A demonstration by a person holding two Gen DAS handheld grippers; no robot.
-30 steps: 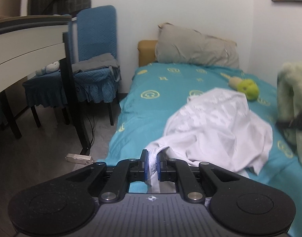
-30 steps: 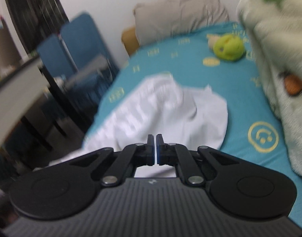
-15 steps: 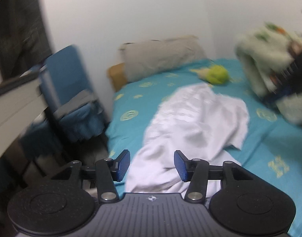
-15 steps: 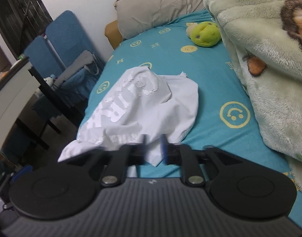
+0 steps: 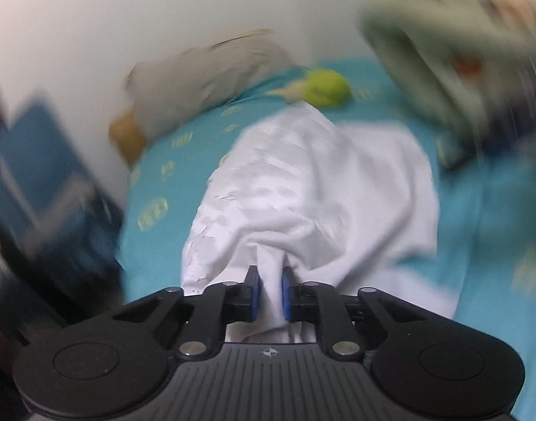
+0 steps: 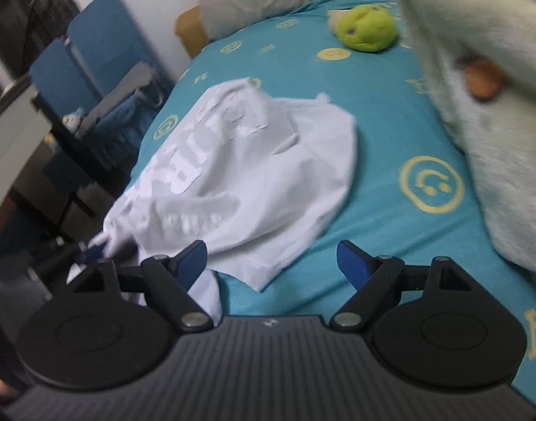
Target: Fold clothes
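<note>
Fingers L: left gripper pinching near edge of crumpled white cotton T-shirt w/ cracked print.
Fingers R: right gripper spread wide, nothing betw. them, hovering over shirt's near hem.
Shirt: loose heap on teal smiley-print bed sheet, near end hanging off bed edge.
Progress: no neat fold visible; shirt needs spreading flat, then folding.

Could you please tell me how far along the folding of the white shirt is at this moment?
Nothing looks folded: the white shirt lies crumpled on the bed. In hand: the left hand-held gripper pinches its near edge, while the right hand-held gripper is open, holding nothing. Spreading flat and folding remain.
</note>
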